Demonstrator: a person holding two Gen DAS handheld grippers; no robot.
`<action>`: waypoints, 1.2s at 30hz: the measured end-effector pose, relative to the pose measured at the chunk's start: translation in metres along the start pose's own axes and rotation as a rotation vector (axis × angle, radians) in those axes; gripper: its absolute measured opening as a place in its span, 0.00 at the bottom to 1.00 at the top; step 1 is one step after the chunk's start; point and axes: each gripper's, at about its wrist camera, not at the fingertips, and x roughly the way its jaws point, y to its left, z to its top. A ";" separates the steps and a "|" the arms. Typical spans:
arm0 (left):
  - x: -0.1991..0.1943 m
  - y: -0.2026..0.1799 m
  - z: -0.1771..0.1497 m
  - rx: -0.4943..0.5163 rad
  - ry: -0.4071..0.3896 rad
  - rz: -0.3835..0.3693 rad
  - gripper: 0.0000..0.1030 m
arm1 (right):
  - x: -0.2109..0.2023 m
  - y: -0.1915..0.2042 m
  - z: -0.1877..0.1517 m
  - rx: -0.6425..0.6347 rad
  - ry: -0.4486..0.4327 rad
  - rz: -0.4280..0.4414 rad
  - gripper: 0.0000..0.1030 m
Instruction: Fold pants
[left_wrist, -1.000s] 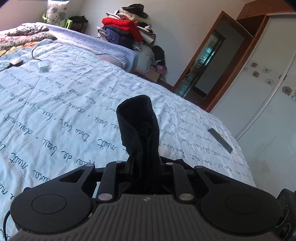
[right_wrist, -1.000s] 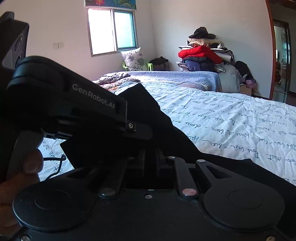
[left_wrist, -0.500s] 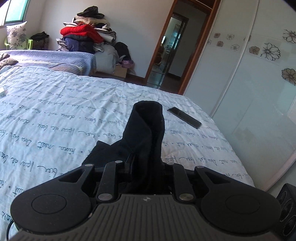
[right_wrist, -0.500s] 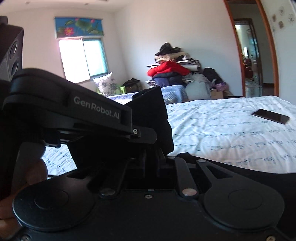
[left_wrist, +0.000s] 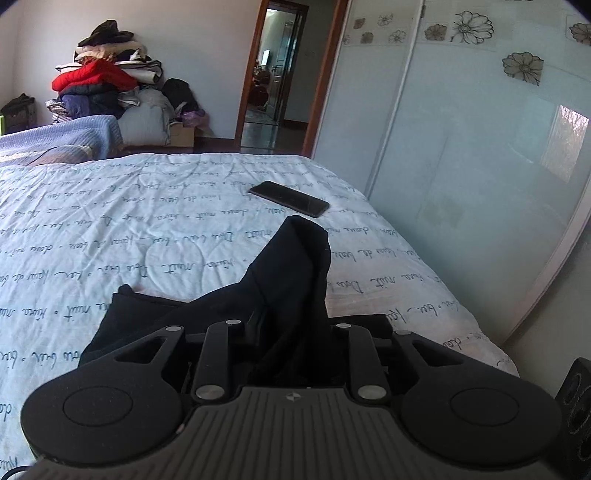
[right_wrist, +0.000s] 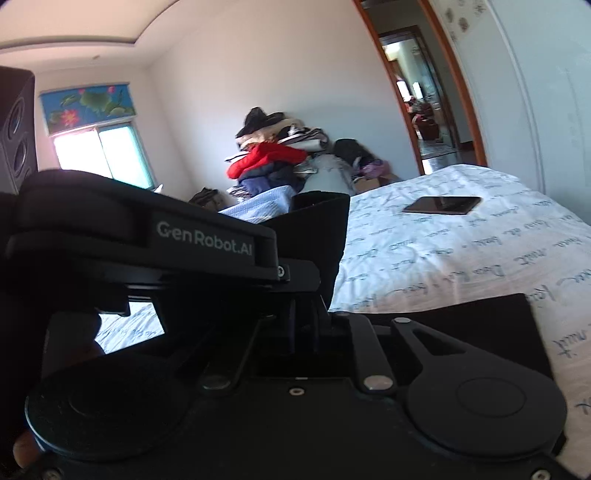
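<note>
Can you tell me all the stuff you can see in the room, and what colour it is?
pants: one, black, bunched between the left gripper's fingers, part lying on the bed
bed cover: one, pale blue with dark writing, fills the foreground
phone: one, black, flat on the bed beyond the pants
clothes pile: one heap, red jacket near the top, against the far wall
wardrobe doors: pale, flower patterned, right side
doorway: one, brown frame, open
window: one, bright, far wall
left gripper: black, jaws opening, pants between them
right gripper: black, closed on the pants
</note>
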 end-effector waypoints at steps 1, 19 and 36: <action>0.004 -0.007 0.000 0.008 0.005 -0.008 0.23 | -0.002 -0.006 0.000 0.014 -0.004 -0.012 0.12; 0.083 -0.084 -0.022 0.108 0.135 -0.113 0.33 | -0.008 -0.086 -0.014 0.236 0.047 -0.196 0.11; 0.044 -0.033 -0.011 0.252 -0.029 0.140 0.67 | -0.067 -0.122 -0.010 0.217 0.009 -0.196 0.31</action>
